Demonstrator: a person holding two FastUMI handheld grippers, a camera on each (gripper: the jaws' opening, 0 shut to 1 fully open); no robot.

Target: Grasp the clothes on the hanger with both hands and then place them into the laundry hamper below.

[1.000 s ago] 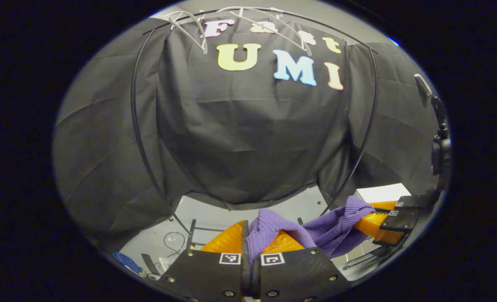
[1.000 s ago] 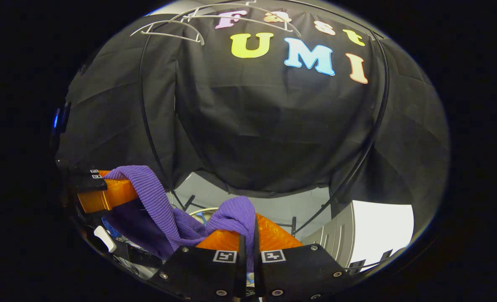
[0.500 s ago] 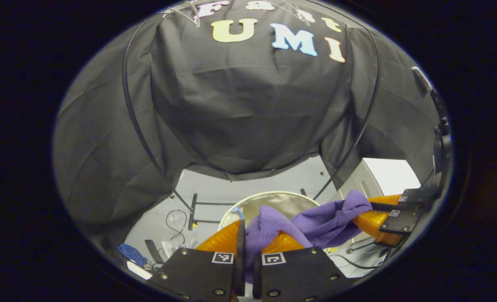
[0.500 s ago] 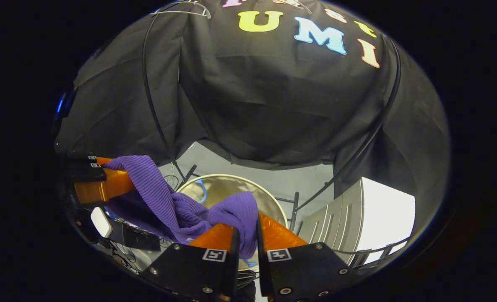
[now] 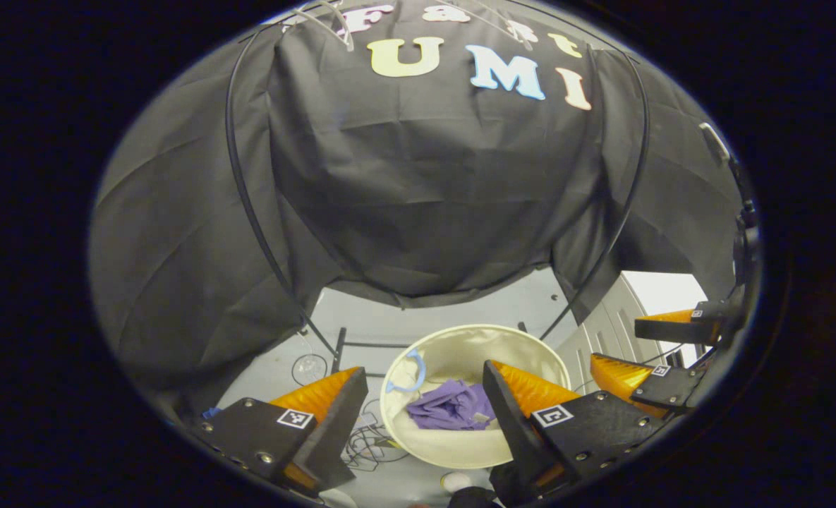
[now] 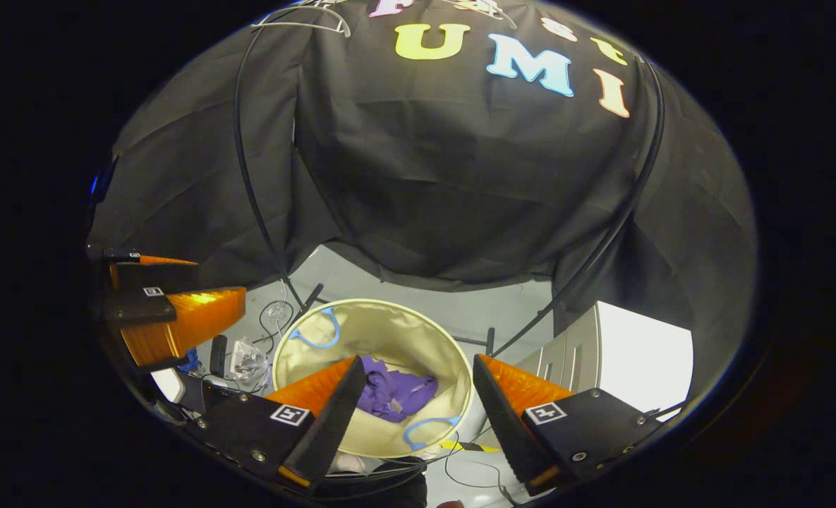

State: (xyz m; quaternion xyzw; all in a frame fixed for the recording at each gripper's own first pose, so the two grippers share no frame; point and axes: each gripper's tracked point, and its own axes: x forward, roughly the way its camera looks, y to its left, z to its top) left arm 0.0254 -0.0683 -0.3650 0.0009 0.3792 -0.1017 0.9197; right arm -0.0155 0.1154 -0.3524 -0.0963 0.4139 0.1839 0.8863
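Clothes: purple garment (image 5: 453, 413) lies crumpled in the laundry hamper (image 5: 460, 451), on its floor.
Left hand-held gripper (image 5: 421, 402): fingers spread wide, empty, above the hamper.
Right hand-held gripper (image 6: 414, 391): wide apart too, holding nothing.
Hanger (image 6: 298, 17): bare, overhead.
Advice: lift both straight up, clear of the rim.

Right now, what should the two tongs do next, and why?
Probably lift both away and stop. The purple clothes already lie crumpled inside the laundry hamper, and the left tongs and right tongs are both open and hold nothing above it, so nothing seems left to place.
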